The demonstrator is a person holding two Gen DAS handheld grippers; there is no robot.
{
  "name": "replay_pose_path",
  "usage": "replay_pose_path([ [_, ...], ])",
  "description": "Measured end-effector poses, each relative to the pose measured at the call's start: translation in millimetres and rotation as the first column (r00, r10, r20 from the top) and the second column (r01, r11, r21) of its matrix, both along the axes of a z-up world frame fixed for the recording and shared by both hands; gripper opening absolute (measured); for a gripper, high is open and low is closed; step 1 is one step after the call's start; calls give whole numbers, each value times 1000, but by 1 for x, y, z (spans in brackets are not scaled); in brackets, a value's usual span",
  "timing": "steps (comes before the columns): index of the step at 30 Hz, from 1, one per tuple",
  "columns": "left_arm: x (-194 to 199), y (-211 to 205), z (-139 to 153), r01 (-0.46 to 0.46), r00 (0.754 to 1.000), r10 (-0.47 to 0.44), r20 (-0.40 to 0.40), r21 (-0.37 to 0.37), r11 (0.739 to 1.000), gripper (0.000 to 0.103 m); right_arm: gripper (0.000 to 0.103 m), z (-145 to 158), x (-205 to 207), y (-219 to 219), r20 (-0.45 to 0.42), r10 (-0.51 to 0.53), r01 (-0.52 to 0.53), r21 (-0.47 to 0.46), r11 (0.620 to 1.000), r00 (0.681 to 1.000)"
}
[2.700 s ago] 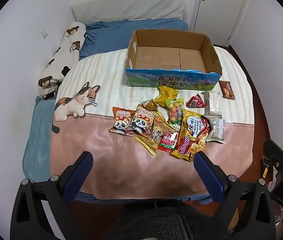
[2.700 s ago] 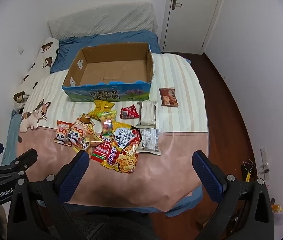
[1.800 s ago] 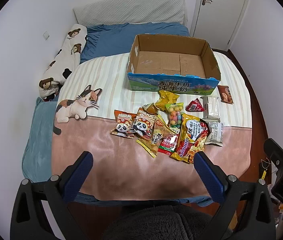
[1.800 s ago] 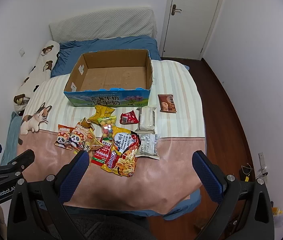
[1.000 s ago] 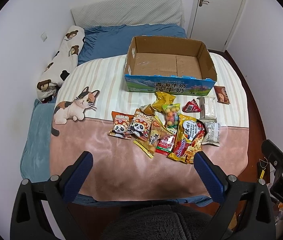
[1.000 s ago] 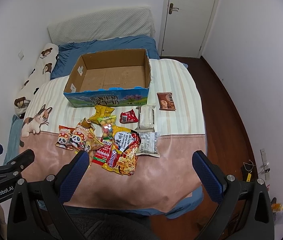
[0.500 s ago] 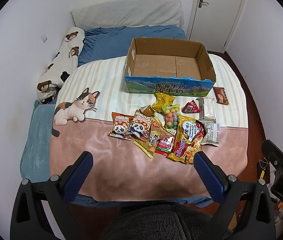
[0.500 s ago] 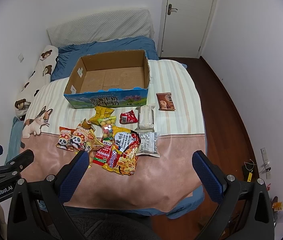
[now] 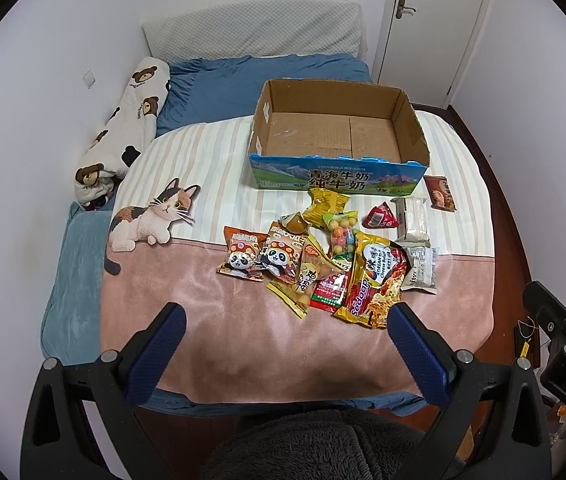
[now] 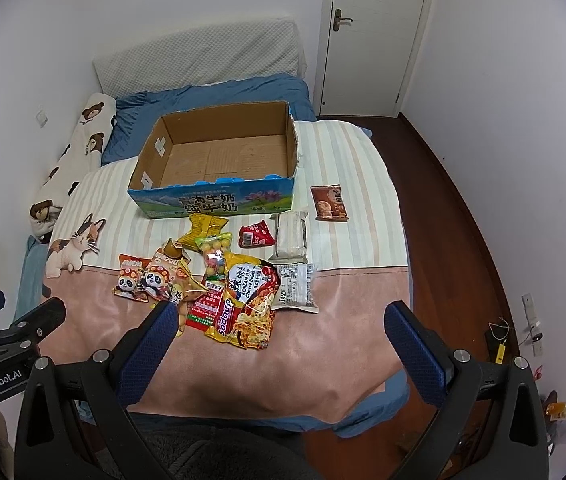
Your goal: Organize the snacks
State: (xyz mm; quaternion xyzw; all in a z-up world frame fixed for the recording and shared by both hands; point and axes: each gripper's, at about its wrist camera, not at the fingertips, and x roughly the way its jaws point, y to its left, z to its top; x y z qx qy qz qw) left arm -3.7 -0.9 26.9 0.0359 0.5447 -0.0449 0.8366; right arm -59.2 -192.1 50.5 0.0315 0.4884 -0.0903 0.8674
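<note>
Lying well ahead of both wide-open jaws, the snacks (image 9: 331, 256) (perhaps a dozen packets) sit before the box (image 9: 335, 178).

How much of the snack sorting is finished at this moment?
Nothing looks done: the cardboard box is empty. Nothing is in hand: the left gripper and the right gripper are both open above the near end of the bed. All is left: the snack pile and the brown packet lie on the blanket.

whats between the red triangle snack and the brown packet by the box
A clear-wrapped white bar lies between the red triangle snack and the brown packet, clearest in the right wrist view.
</note>
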Motion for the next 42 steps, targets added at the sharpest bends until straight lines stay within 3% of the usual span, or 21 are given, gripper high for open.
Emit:
replay_pose_path([
  [14,-5,4,3,-2,1000,2,10,-5,1000,103,103,-1,-6,0,2,-2,2,19,1000,1000],
  [20,10,16,-21,-70,997,70,11,22,997,103,103,-34,14,-12,-53,-6,11,83,997,999],
  [25,39,26,-72,-119,992,121,-30,82,990,103,103,-96,50,-26,-149,0,25,169,985,989],
  [30,66,27,-134,-80,988,96,-118,130,988,103,103,-193,92,-29,-296,26,55,263,963,955],
  [36,93,3,-189,79,980,-46,-192,168,983,103,103,-303,133,-17,-450,58,104,328,939,891],
  [42,117,-18,-233,236,946,-180,-270,190,953,103,103,-365,150,-5,-527,36,151,307,940,849],
])
